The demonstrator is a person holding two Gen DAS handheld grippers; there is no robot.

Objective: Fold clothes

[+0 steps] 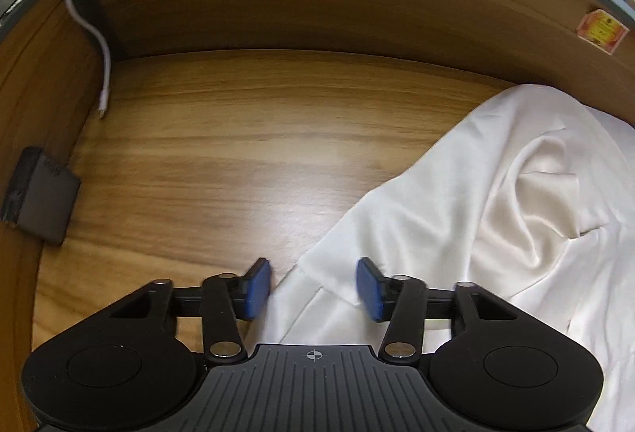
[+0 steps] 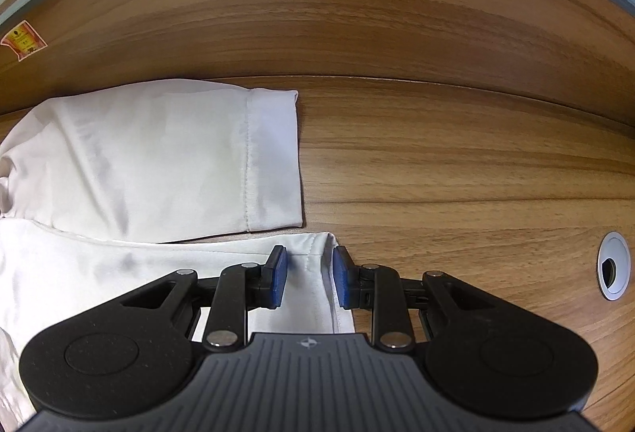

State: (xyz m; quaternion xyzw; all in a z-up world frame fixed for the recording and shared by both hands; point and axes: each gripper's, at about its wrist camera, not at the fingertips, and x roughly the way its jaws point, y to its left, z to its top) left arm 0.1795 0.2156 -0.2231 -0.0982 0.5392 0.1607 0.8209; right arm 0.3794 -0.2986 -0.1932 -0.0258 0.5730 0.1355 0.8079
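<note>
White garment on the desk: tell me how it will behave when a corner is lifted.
The white garment will probably drape limply; it already lies in soft folds. Its sheen hints at slippery fabric, so it may slide between the right gripper pads. It looks thin, likely light, and could drag across the smooth wooden desk.

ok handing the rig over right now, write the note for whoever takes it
Left gripper: open, a corner of the white garment between its pads, not pinched.
Right gripper: open, astride the garment's hem corner.
Garment lies on the wooden desk, rumpled on the left side; one sleeve lies flat, cuff towards the right.
Done: no finished fold visible.
Left: probably grip both corners, then fold.
</note>
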